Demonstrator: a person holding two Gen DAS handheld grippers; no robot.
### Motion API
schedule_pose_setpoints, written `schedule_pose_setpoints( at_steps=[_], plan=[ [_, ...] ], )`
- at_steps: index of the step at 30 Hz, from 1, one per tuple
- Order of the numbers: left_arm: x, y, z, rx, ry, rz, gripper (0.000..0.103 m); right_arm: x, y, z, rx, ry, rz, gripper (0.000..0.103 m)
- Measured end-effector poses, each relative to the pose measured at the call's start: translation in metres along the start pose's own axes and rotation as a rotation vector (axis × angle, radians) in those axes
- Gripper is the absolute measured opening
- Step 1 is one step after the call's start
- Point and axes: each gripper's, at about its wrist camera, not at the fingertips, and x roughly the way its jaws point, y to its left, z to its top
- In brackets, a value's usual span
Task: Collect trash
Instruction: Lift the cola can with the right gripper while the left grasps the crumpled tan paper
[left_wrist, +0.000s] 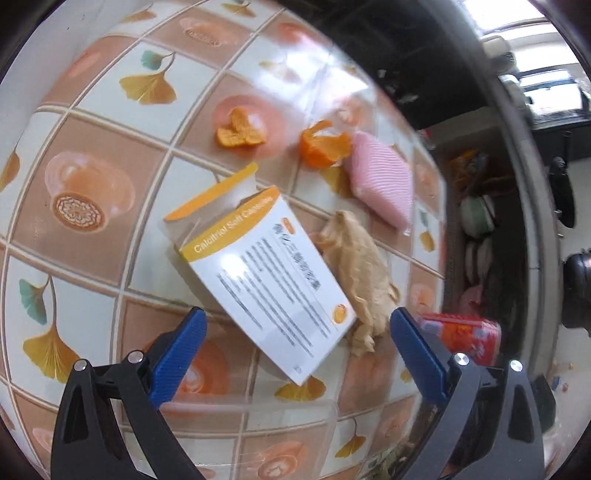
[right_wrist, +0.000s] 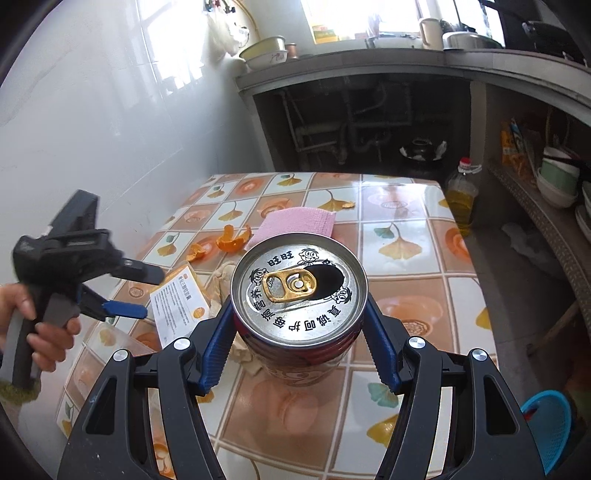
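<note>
Right wrist, tool seemingly gripping can

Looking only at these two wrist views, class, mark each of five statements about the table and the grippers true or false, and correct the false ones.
1. The right gripper is closed on an opened red can. True.
2. The left gripper grips the medicine box. False: its jaws stand open above the box and hold nothing.
3. Orange peel lies on the tiled table. True.
4. The pink cloth is folded on top of the medicine box. False: it lies apart from the box, next to a piece of peel.
5. A crumpled beige tissue lies beside the box. True.
</note>
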Motion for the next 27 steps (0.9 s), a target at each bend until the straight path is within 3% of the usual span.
schedule_pose_setpoints(
  at_steps=[6,9,13,17,21,25,27],
  plan=[
    [0.020,-0.010,0.007,-0.006,0.013,0.063,0.097,-0.010,-0.009,-0.001,0.018,-0.020,0.016,0.062],
    [0.024,-0.022,0.009,0.051,-0.008,0.128,0.097,-0.013,-0.013,-0.001,0.025,-0.028,0.016,0.062],
    [0.016,-0.043,-0.002,0.254,-0.060,0.252,0.097,-0.018,-0.020,-0.002,0.036,-0.032,0.019,0.062],
    [0.000,-0.058,-0.016,0.413,-0.081,0.234,0.097,-0.021,-0.027,-0.002,0.039,-0.038,0.024,0.062],
    [-0.008,-0.095,-0.035,0.690,-0.151,0.229,0.097,-0.020,-0.029,-0.001,0.047,-0.038,0.033,0.062],
    [0.019,-0.131,-0.045,0.855,-0.093,0.200,0.097,-0.018,-0.031,-0.002,0.057,-0.035,0.036,0.062],
    [0.038,-0.140,-0.045,0.907,-0.060,0.231,0.097,-0.018,-0.032,-0.003,0.060,-0.034,0.035,0.062]
  ],
)
